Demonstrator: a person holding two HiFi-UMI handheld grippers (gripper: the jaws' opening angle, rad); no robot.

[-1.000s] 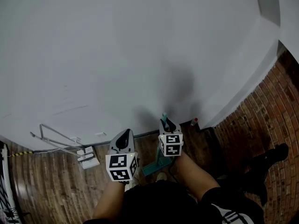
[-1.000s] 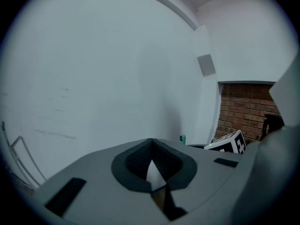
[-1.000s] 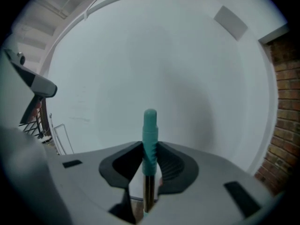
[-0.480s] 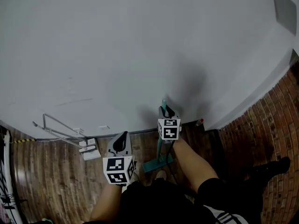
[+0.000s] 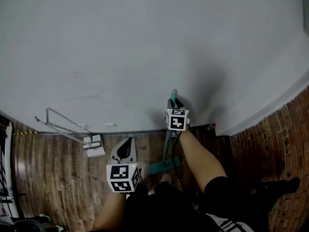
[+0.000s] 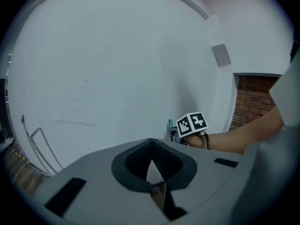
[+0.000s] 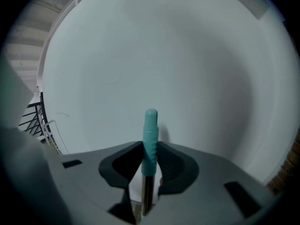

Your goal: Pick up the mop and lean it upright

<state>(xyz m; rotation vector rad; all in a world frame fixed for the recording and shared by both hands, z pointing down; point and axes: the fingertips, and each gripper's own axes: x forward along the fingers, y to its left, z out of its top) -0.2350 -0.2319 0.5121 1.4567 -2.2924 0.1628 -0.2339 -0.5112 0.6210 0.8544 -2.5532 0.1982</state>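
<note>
The mop has a teal grip (image 5: 173,96) on a metal pole that runs down to a teal mop head (image 5: 163,166) on the wooden floor. It stands nearly upright, close to the white wall. My right gripper (image 5: 174,104) is shut on the pole just below the top. In the right gripper view the teal grip (image 7: 150,137) stands between the dark pads (image 7: 123,165) of the right gripper (image 7: 150,149). My left gripper (image 5: 126,147) hangs lower and to the left, apart from the mop. In its own view the left gripper (image 6: 151,165) has its tips together, holding nothing.
A white wall (image 5: 145,42) fills the background. A metal rack (image 5: 60,127) leans at the wall's foot on the left, with a white box (image 5: 94,147) beside it. A small red-capped bottle (image 5: 211,126) sits by the corner. Brick paving (image 5: 275,149) lies to the right.
My right gripper has carried the mop's top up and toward the wall, so the pole stands steeper. The left gripper has dropped back slightly, still holding nothing.
</note>
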